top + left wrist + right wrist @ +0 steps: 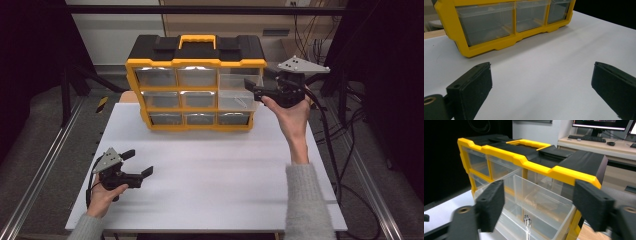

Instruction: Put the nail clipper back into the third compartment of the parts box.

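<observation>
drawer (536,202): sitting pulled out of the organizer's (196,82) top-right bay, long axis running front-to-back, open end pointing at the right tool (539,207)
risk: hanging far out, could be tipping or sliding free and spilling the small metal part (526,221)
right tool: jaws standing apart, flanking the drawer, not clamping
left tool (136,164): jaws apart, idling on the surface (225,180)

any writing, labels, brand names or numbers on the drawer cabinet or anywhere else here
None can be read.
drawer cabinet: no label, brand or number shows on its yellow frame, black top or clear drawers.
monitor in the right gripper view: some bright content on screen, too small and blurred to read.
white table: no writing.
</observation>
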Demonstrator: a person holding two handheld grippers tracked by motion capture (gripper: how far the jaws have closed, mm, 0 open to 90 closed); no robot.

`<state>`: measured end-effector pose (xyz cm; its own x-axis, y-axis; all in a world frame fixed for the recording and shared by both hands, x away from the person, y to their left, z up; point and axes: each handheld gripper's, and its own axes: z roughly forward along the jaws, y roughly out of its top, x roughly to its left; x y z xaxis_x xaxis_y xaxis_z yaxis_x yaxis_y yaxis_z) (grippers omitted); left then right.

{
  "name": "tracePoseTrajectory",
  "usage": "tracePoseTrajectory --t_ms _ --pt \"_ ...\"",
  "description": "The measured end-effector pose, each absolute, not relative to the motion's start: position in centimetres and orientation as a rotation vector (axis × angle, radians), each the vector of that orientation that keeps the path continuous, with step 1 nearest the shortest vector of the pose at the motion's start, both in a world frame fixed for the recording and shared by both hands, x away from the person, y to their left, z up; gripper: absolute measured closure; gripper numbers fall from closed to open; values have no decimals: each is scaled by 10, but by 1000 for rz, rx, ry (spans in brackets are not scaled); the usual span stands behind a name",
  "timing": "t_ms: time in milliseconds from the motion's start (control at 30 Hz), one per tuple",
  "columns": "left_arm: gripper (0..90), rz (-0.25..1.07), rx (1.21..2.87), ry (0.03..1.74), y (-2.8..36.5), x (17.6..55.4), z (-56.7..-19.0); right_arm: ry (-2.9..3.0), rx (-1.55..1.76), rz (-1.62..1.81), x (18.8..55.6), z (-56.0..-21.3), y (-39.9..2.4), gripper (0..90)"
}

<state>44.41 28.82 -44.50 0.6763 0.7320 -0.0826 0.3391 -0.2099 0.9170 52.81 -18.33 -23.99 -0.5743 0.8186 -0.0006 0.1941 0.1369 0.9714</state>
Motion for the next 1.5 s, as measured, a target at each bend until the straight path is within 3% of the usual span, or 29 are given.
tracePoseTrajectory --t_ms 67,400,1033,1500 --pt "31 454 1810 852 288 444 -445 1864 954 1496 522 -241 -184 175" --pt "30 458 1812 853 288 444 -445 1879 945 1492 501 -254 -187 41" --pt "30 462 1812 853 287 444 -445 1917 949 1527 468 -299 -192 18" --pt "29 465 1815 855 287 444 -446 1986 1048 1496 459 -360 -206 17"
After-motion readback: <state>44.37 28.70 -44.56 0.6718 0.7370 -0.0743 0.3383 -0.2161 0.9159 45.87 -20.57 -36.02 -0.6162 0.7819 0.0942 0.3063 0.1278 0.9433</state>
